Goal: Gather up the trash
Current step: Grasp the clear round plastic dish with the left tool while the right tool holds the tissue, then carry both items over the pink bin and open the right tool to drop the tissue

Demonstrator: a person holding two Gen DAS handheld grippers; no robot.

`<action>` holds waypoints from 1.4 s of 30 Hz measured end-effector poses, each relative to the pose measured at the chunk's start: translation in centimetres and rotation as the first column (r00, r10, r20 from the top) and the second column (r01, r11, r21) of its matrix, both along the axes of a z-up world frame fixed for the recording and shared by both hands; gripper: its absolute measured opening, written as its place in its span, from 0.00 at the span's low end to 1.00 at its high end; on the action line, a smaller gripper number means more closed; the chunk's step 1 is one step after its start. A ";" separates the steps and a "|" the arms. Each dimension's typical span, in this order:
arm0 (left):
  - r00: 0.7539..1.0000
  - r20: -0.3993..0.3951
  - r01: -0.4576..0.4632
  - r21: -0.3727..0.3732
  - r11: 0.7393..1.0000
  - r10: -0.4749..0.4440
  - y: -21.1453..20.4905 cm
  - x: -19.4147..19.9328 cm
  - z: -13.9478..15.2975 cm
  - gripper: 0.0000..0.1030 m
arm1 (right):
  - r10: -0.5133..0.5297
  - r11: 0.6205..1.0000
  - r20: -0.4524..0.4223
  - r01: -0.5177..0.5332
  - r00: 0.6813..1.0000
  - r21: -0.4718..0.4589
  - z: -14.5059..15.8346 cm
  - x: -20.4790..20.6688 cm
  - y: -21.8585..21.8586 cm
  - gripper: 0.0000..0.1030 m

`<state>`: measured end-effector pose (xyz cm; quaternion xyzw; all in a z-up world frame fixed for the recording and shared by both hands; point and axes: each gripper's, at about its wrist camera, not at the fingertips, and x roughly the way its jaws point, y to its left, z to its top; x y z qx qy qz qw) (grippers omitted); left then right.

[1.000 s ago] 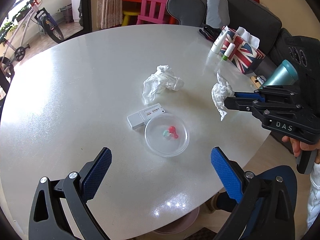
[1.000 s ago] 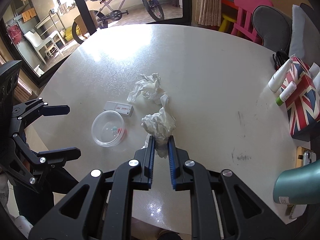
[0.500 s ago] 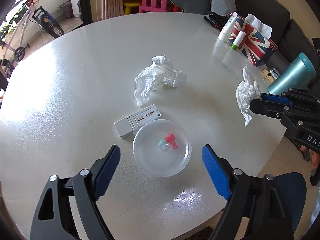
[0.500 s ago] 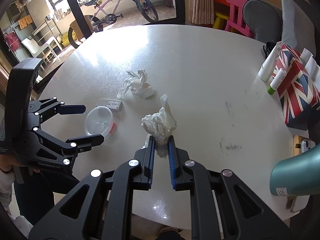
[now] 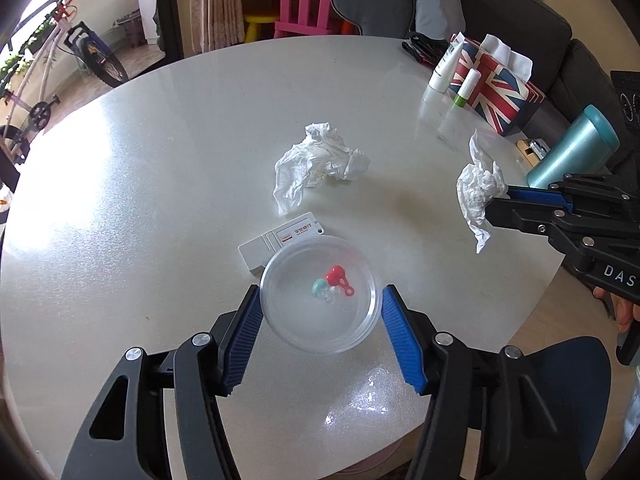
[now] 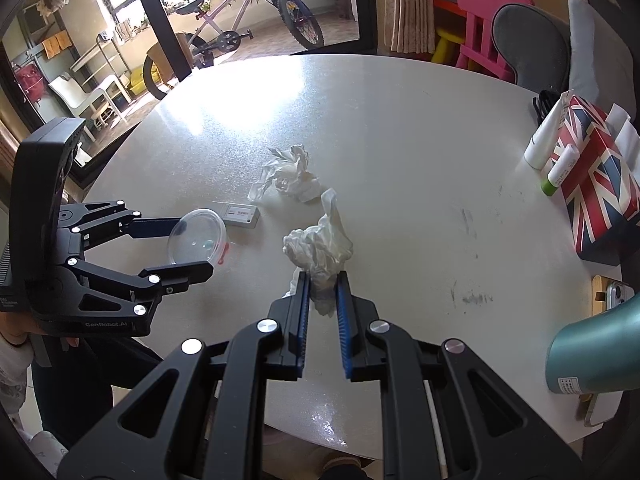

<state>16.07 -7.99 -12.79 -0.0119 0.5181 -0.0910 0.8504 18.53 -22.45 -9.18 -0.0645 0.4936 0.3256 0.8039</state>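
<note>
Our left gripper (image 5: 320, 320) is closing its jaws around the clear dish (image 5: 319, 294), the blue pads (image 5: 244, 334) at its rim on both sides. Inside the dish lie a red piece (image 5: 336, 276), a teal one and a clear one. Our right gripper (image 6: 322, 300) is clenched on a crumpled tissue (image 6: 318, 246). Just beyond the dish lies a white box (image 5: 276, 242), and farther out a second tissue (image 5: 316, 164) on the table (image 5: 160, 160). A second ago the left jaws stood wide, short of the dish; the right grip is unchanged.
</note>
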 end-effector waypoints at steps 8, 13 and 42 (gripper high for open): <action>0.998 0.060 0.013 -0.005 1.000 -0.012 1.2 -3.8 3.3 0.58 | 0.042 0.999 0.030 -0.043 0.999 0.016 2.1 -2.6 0.7 0.12; 0.996 0.090 0.011 -0.009 1.000 -0.010 2.0 -6.9 4.9 0.58 | 0.074 0.997 0.053 -0.076 0.996 0.027 3.7 -5.0 1.1 0.12; 0.992 0.115 -0.046 -0.066 0.997 0.053 3.7 -17.7 5.2 0.58 | 0.256 0.967 -0.042 -0.255 0.966 0.022 1.2 -17.3 3.8 0.26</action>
